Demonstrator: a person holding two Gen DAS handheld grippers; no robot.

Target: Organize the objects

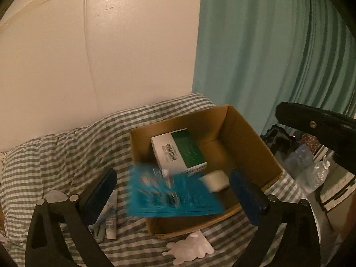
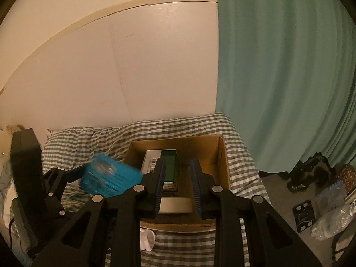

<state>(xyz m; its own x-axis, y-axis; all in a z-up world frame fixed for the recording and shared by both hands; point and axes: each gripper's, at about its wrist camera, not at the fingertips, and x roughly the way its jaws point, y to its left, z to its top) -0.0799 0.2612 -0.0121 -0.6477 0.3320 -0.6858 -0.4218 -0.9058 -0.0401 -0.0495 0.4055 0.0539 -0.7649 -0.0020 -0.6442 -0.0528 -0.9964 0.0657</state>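
Blue packet blurred mid-air between left gripper's wide-spread fingers, over cardboard box's near-left corner — right gripper half-open, empty, farther.

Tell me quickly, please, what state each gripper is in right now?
Left gripper: open, blurred blue packet between its fingers, apparently released.
Right gripper: open, empty, above the cardboard box.

The left gripper has its jaws spread wide, nothing clamped between its blue pads. The right gripper sits just right of it, jaws parted by a narrow gap and empty, fingers pointing toward the far side, tilted slightly downward.
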